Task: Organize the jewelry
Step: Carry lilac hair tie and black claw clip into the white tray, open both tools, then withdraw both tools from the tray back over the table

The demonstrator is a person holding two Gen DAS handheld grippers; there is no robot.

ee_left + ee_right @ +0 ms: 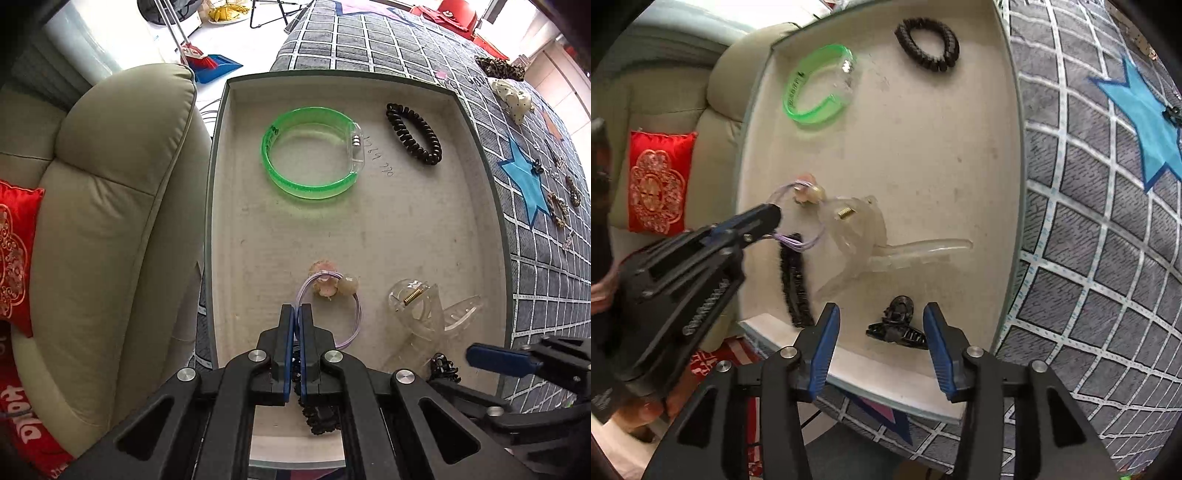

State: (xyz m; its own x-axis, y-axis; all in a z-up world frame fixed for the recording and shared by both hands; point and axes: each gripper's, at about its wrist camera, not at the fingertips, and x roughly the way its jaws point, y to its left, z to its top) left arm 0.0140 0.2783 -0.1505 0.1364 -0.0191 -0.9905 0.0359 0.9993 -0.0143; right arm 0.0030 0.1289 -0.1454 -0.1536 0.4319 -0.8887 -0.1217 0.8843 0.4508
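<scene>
A shallow beige tray (pixel 406 229) lies on a grey checked cloth. In it are a green bangle (pixel 310 158), a black coil hair tie (pixel 413 133), a clear claw clip (pixel 424 314), a small black claw clip (pixel 897 325), a black scrunchie (pixel 794 280) and a lilac hair tie with pink charms (pixel 328 295). My left gripper (pixel 297 314) is shut on the lilac hair tie's band and holds it just above the tray floor; it also shows in the right wrist view (pixel 772 218). My right gripper (pixel 881 325) is open and empty, over the tray's near edge around the small black clip.
A beige sofa (pixel 103 221) with a red cushion (pixel 657 184) stands left of the tray. More hair ties and clips (pixel 561 206) lie on the cloth (pixel 1089 258) to the right, near a blue star patch (pixel 524 181). A broom and dustpan (pixel 210 62) stand on the floor behind.
</scene>
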